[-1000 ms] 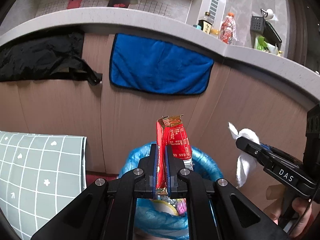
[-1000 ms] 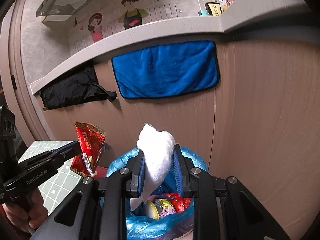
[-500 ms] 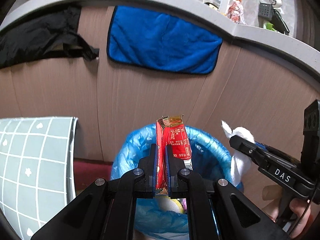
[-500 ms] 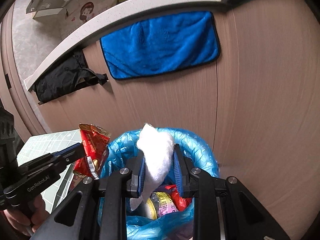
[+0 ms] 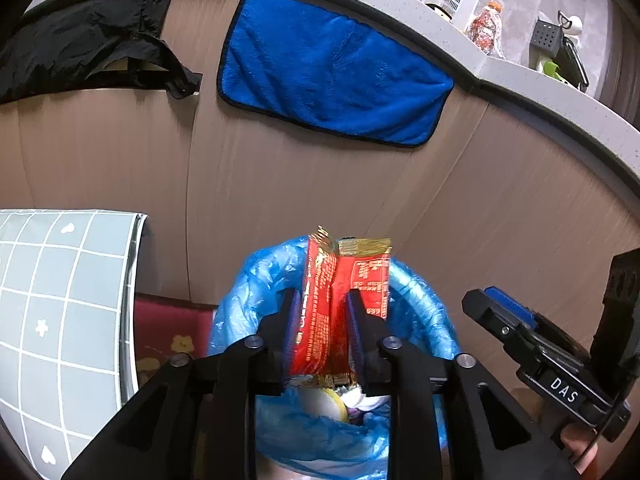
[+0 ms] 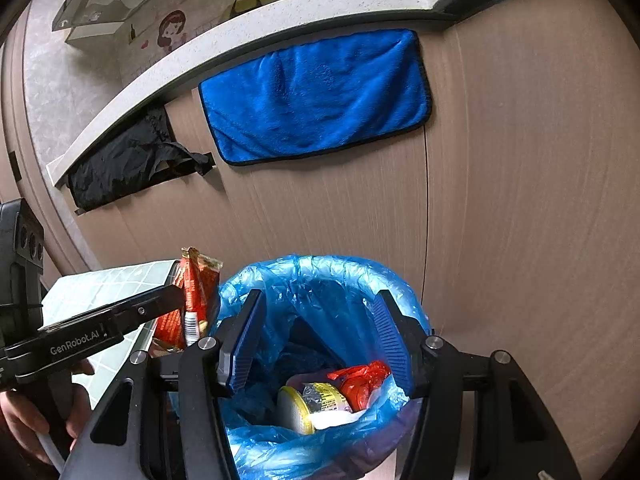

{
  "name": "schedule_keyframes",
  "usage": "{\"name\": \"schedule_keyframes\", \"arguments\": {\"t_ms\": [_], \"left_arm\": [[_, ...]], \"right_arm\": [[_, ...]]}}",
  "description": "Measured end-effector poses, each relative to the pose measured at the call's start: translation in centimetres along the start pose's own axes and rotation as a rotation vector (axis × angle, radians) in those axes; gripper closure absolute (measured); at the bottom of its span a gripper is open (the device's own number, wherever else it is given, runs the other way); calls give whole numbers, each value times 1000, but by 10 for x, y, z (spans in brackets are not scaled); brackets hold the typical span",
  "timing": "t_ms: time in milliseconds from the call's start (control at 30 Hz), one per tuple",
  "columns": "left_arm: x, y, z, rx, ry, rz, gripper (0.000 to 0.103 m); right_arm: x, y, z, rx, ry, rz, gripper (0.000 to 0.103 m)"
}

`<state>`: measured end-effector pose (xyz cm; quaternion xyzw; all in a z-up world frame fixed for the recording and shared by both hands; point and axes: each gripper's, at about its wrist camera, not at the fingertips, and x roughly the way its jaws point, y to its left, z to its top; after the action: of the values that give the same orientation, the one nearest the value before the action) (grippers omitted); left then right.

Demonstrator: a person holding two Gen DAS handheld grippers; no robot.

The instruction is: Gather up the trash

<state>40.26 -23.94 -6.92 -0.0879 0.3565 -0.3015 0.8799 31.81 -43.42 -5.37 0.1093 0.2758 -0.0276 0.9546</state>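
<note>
A trash bin lined with a blue bag (image 6: 320, 276) stands against the wooden cabinet; it also shows in the left wrist view (image 5: 420, 292). Inside lie a yellow-lidded cup (image 6: 304, 404), a red wrapper (image 6: 360, 380) and white tissue (image 6: 332, 420). My left gripper (image 5: 322, 320) is partly opened, its jaws loosely around a red and gold snack wrapper (image 5: 332, 308) standing over the bin; the wrapper also shows in the right wrist view (image 6: 192, 300). My right gripper (image 6: 316, 340) is open and empty above the bin mouth.
A blue towel (image 6: 316, 96) and a black bag (image 6: 132, 164) hang on the cabinet front under the counter. A grey checked mat (image 5: 60, 300) lies to the left of the bin, over a dark red floor mat (image 5: 168, 332).
My right gripper has opened and the white tissue has dropped into the bin. My left gripper's jaws have widened around the wrapper. Both grippers have tipped down toward the bin.
</note>
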Motion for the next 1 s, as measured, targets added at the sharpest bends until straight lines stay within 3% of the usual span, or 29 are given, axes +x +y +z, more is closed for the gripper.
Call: {"name": "schedule_keyframes", "arguments": {"t_ms": [100,133,300,500,633,800,867,1000], "left_arm": [[2,-5,-1,16,9,-13,39],[3,-5,-2,14,16,-22,36],[2,-7,-3,9,48,-39,35],[-35,-15,-6,62,-27,24,32],[-80,-22,-17,104,-107,97,31],[-141,-30,-40,155,-197,219,31],[-160,-30,-53,171,-183,240,31],[-194,-29,-79,183,-145,287,31]], "right_arm": [[-6,-1,-1,5,-6,-8,49],[-7,-1,0,5,-8,-9,49],[-16,-3,2,15,-26,-20,49],[-34,-1,2,36,-45,-23,49],[-60,9,-4,47,-73,-17,47],[-104,40,-19,-6,-120,-44,29],[-120,55,-26,-36,-124,-55,19],[-154,82,-49,-63,-120,-23,17]]}}
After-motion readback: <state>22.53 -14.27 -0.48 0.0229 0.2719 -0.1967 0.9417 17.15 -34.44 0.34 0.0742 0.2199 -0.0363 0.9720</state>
